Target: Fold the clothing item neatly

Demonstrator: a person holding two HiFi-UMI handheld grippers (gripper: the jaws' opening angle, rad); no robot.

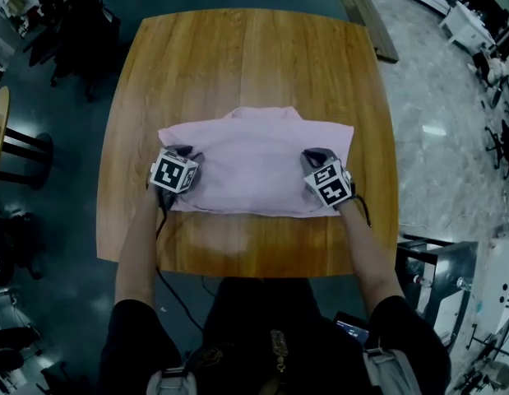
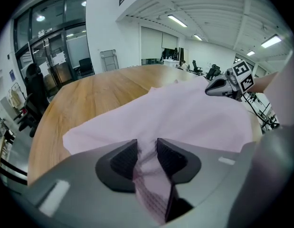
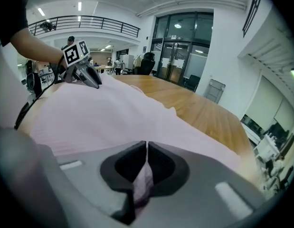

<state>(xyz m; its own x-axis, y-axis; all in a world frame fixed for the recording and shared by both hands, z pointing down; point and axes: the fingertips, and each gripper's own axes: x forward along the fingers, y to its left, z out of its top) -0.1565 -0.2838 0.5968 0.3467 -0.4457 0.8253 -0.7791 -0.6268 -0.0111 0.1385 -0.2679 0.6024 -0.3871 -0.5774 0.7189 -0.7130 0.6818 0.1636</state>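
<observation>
Pink shirt (image 1: 254,167), pinched at its left and right edges: the left gripper (image 2: 147,150) is clamped on a bunched fold of cloth, and the right gripper (image 3: 146,151) is squeezed nearly closed on a thin fold. It lies spread on the middle of the wooden table (image 1: 254,56), collar far. The fabric is probably light and limp and will sag, so hold the edges and lift both sides evenly.
</observation>
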